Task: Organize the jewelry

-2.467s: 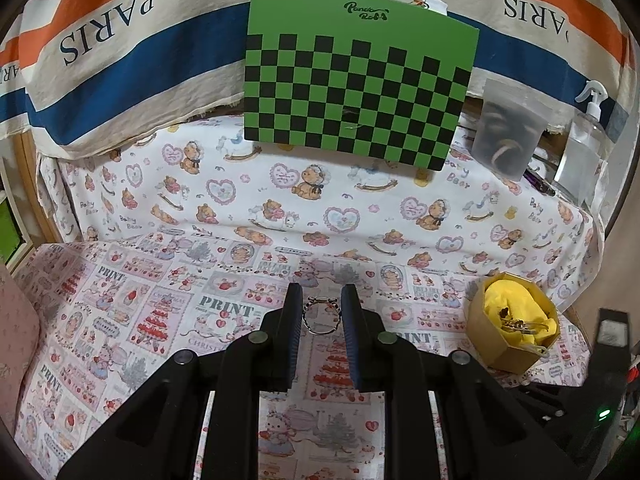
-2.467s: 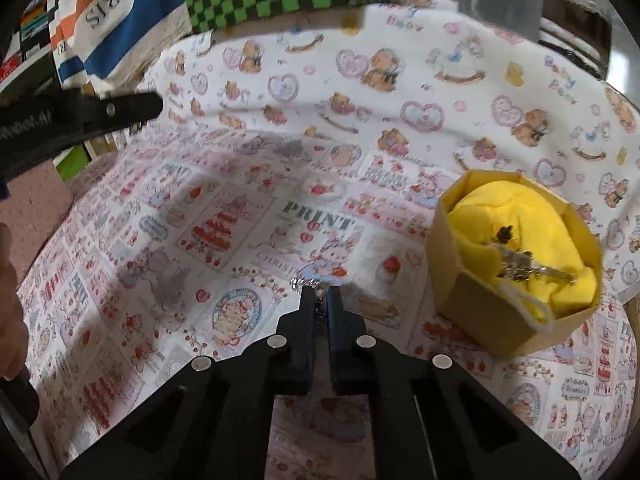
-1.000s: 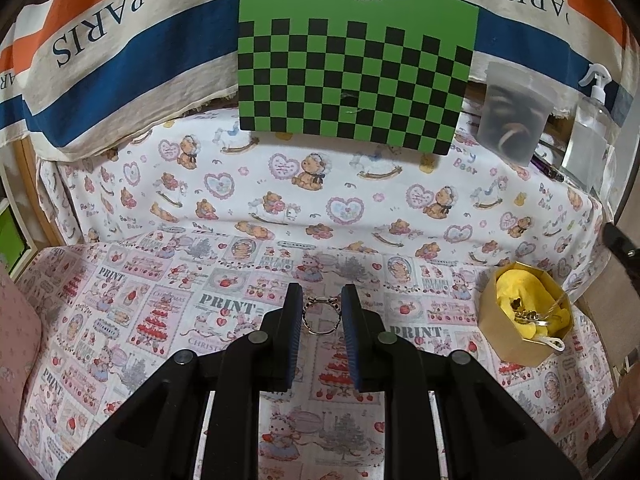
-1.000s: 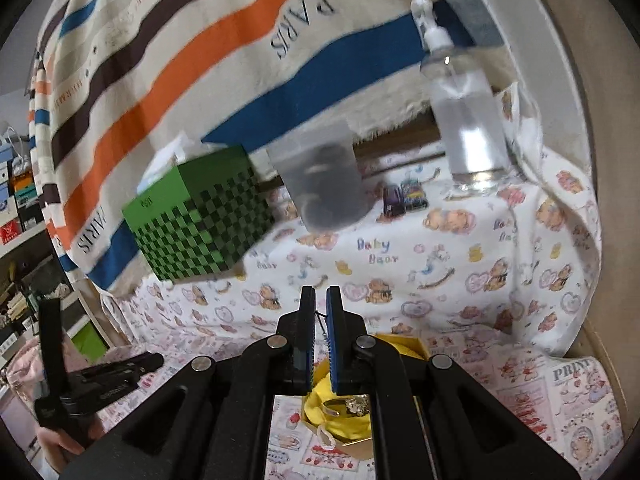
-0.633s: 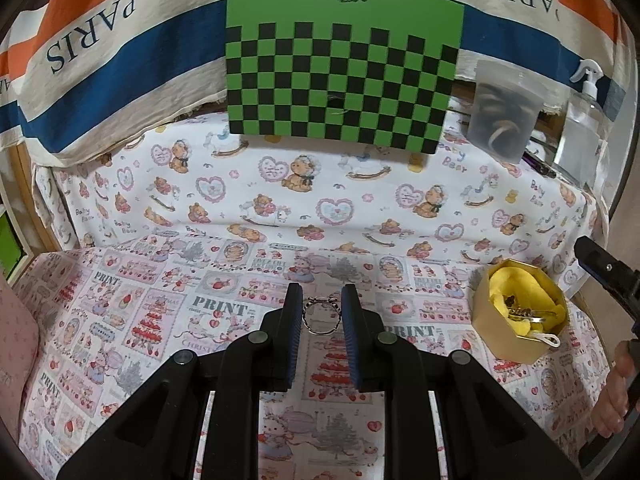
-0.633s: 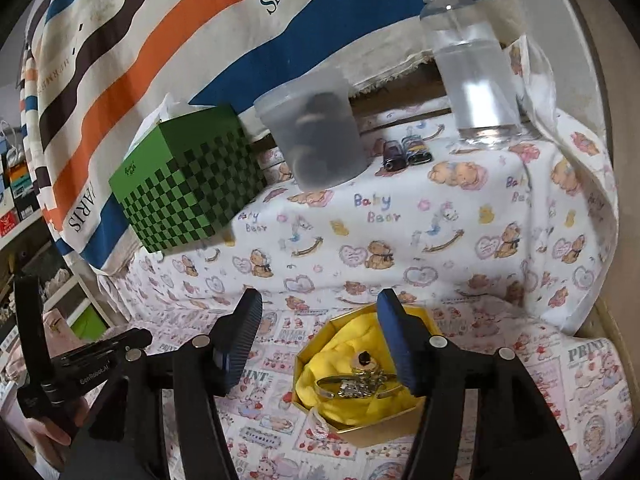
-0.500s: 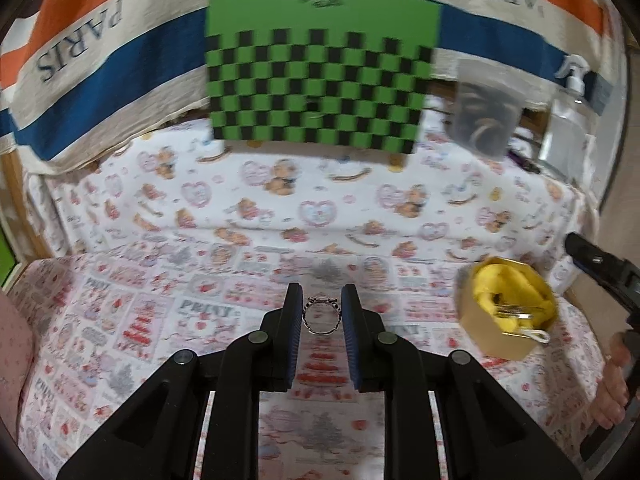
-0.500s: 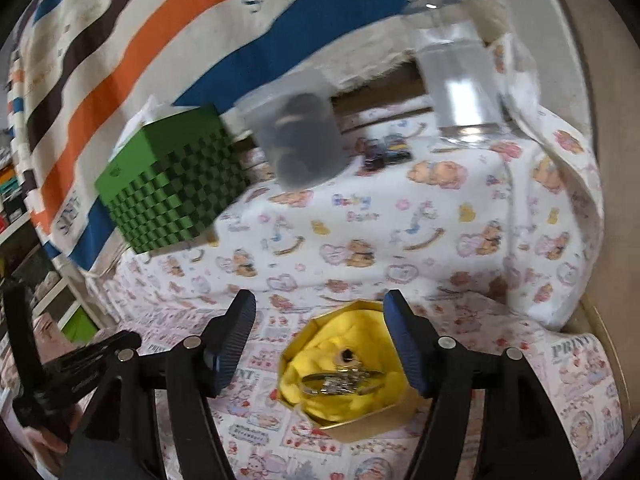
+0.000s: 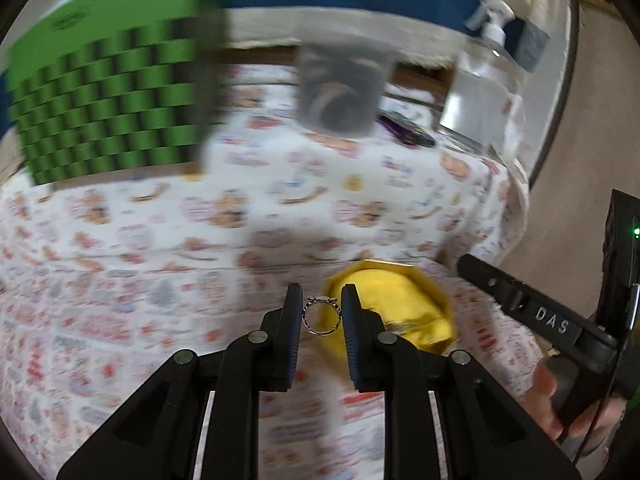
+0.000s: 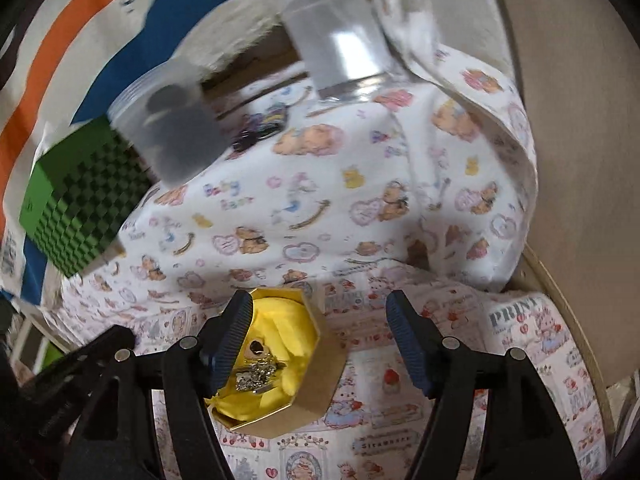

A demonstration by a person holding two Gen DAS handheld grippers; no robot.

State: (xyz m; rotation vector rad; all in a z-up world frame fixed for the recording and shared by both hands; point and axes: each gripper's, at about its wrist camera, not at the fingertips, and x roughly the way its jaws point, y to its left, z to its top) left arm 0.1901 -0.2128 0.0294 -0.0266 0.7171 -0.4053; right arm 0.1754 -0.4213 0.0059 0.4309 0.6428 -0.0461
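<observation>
A small silver ring [image 9: 322, 315] is pinched between the pads of my left gripper [image 9: 322, 312], held in the air just left of the gold octagonal box [image 9: 420, 280] with yellow lining. In the right wrist view that box [image 10: 320, 364] sits on the printed cloth, with silver jewelry [image 10: 256, 372] lying in its yellow lining. My right gripper [image 10: 320, 332] stands open above the box with nothing between its pads; its left finger [image 10: 232, 336] overlaps the box's left side. The right gripper's body [image 9: 532, 312] and the hand holding it show at the right of the left wrist view.
At the back stand a green checkered box [image 9: 112, 100], a frosted plastic cup [image 9: 344, 88] and a clear pump bottle [image 9: 488, 88] on a bear-print cloth. A small dark object [image 9: 404, 130] lies beside the cup. A beige wall [image 10: 580, 160] closes the right side.
My left gripper has swung right with the ring, bringing the gold box close to its tips. My right gripper went from shut to wide open and dropped closer over the box.
</observation>
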